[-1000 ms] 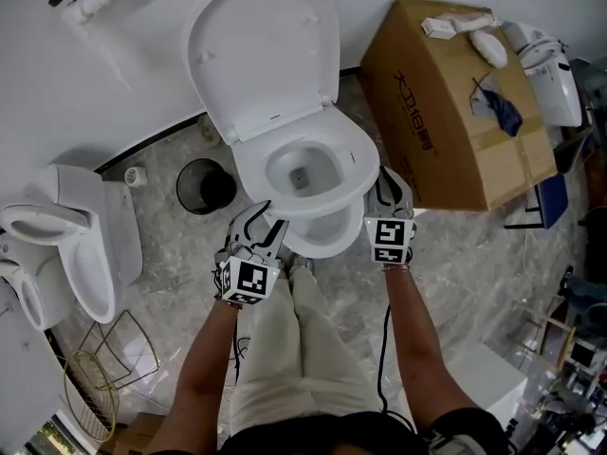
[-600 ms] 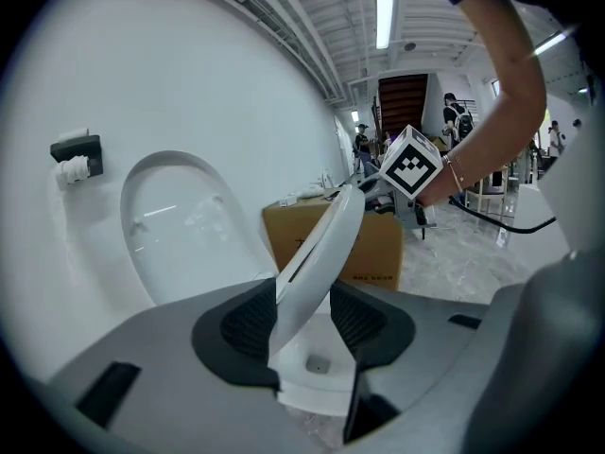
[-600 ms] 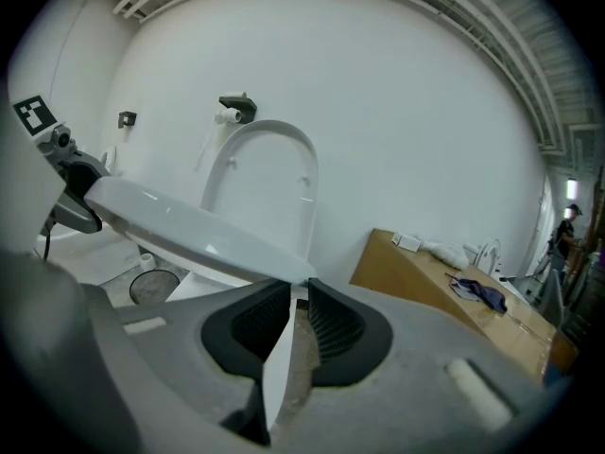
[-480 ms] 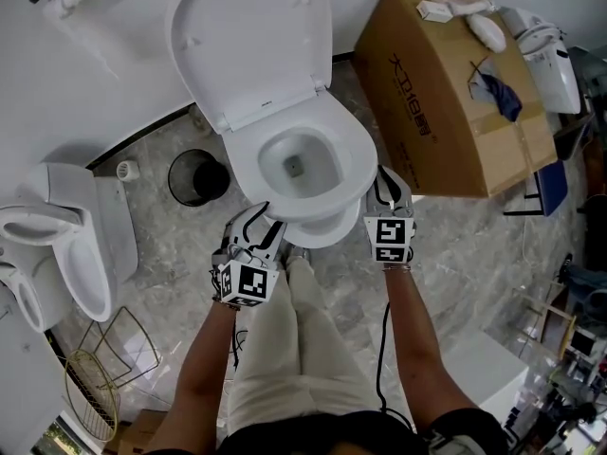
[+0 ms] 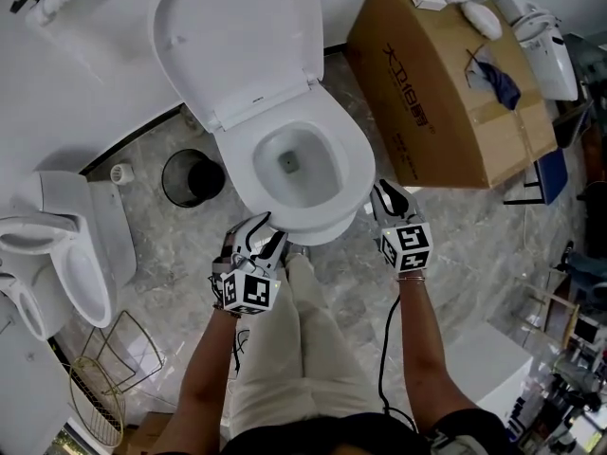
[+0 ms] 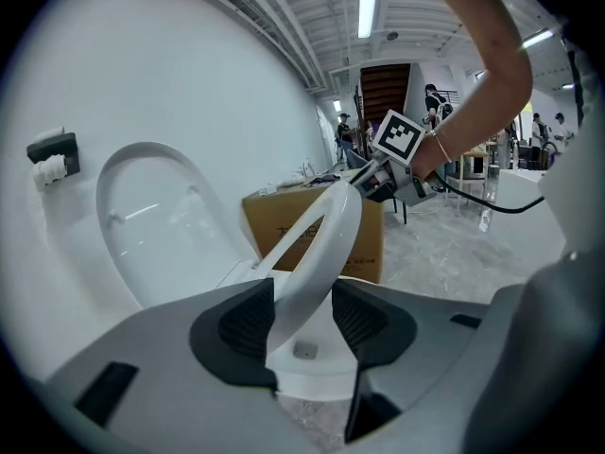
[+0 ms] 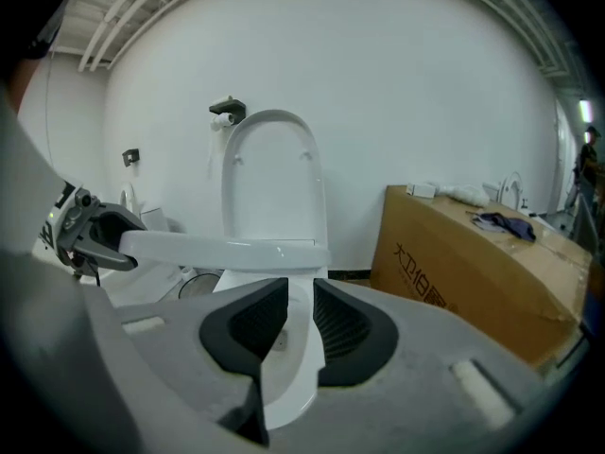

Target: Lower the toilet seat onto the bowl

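Head view, left hand-held gripper (image 5: 264, 228), right hand-held gripper (image 5: 382, 193) both pinching toilet seat (image 5: 353, 164), box (image 5: 446, 93), bin (image 5: 190, 179) beside

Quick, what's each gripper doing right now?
Left gripper: closed on the toilet seat.
Right gripper: nearly shut, apparently pinching the seat's edge.

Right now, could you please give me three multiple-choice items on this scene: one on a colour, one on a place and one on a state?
1. The cardboard box is: A brown; B blue; C white.
2. The waste bin stands: A on the box; B left of the toilet bowl; C inside the bowl.
3. The toilet lid is: A shut; B raised; C lying on the floor.
Key: A, its sides look brown; B, the head view shows it beside the bowl; B, it stands upright behind the bowl.
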`<action>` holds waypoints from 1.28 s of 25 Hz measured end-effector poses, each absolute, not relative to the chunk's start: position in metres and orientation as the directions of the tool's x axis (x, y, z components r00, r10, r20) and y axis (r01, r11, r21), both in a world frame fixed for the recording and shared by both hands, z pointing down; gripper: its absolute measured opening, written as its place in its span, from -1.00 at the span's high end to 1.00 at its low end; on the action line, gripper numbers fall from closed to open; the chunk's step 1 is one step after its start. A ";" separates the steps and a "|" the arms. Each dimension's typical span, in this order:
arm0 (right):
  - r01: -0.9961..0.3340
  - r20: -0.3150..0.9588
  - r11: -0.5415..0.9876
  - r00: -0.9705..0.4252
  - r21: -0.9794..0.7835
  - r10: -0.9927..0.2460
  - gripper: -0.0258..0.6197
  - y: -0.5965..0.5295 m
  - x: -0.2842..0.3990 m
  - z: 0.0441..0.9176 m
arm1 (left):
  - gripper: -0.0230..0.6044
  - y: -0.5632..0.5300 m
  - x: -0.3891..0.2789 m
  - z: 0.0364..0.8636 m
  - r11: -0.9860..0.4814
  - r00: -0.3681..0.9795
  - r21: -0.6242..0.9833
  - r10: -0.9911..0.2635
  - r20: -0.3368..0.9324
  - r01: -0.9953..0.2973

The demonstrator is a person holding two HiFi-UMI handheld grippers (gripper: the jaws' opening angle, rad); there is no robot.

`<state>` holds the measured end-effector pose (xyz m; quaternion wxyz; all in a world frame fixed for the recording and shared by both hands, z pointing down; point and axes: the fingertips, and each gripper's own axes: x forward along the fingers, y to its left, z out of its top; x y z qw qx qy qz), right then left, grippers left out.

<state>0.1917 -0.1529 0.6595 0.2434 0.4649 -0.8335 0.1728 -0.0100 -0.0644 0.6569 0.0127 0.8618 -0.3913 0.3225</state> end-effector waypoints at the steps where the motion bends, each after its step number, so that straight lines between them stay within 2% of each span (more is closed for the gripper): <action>1: -0.864 0.569 0.494 -0.458 -0.103 -0.683 0.71 -0.148 0.196 0.662 | 0.33 -0.063 -0.009 0.660 -0.696 0.484 -0.233 -0.663 0.570 -0.679; 4: -0.856 0.546 0.440 -0.513 -0.272 -0.662 0.64 -0.131 0.205 0.663 | 0.33 -0.056 -0.005 0.669 -0.708 0.484 -0.235 -0.650 0.586 -0.666; 7: -0.784 0.488 0.403 -0.613 -0.472 -0.621 0.33 -0.115 0.203 0.661 | 0.31 -0.050 -0.002 0.679 -0.724 0.488 -0.229 -0.629 0.605 -0.651; 9: -0.714 0.444 0.378 -0.677 -0.589 -0.587 0.22 -0.105 0.196 0.661 | 0.29 -0.046 0.000 0.685 -0.732 0.488 -0.223 -0.617 0.617 -0.644; 12: -0.611 0.371 0.323 -0.737 -0.723 -0.565 0.16 -0.097 0.186 0.663 | 0.28 -0.040 0.004 0.694 -0.747 0.492 -0.211 -0.595 0.635 -0.631; 16: -0.466 0.274 0.190 -0.753 -0.864 -0.598 0.15 -0.098 0.177 0.668 | 0.26 -0.034 0.008 0.703 -0.756 0.496 -0.196 -0.578 0.648 -0.624; 18: -0.431 0.270 0.125 -0.739 -0.893 -0.618 0.15 -0.099 0.175 0.677 | 0.25 -0.031 0.010 0.707 -0.763 0.499 -0.191 -0.568 0.655 -0.617; 26: -0.446 0.301 0.090 -0.726 -0.891 -0.618 0.20 -0.101 0.171 0.697 | 0.22 -0.022 0.014 0.722 -0.774 0.487 -0.188 -0.546 0.681 -0.604; 28: -0.455 0.309 0.086 -0.720 -0.886 -0.621 0.26 -0.101 0.173 0.700 | 0.19 -0.019 0.017 0.721 -0.764 0.502 -0.140 -0.537 0.678 -0.630; 32: -0.461 0.341 0.033 -0.701 -0.887 -0.626 0.30 -0.096 0.178 0.709 | -0.01 -0.012 0.007 0.719 -0.675 0.516 0.037 -0.527 0.676 -0.737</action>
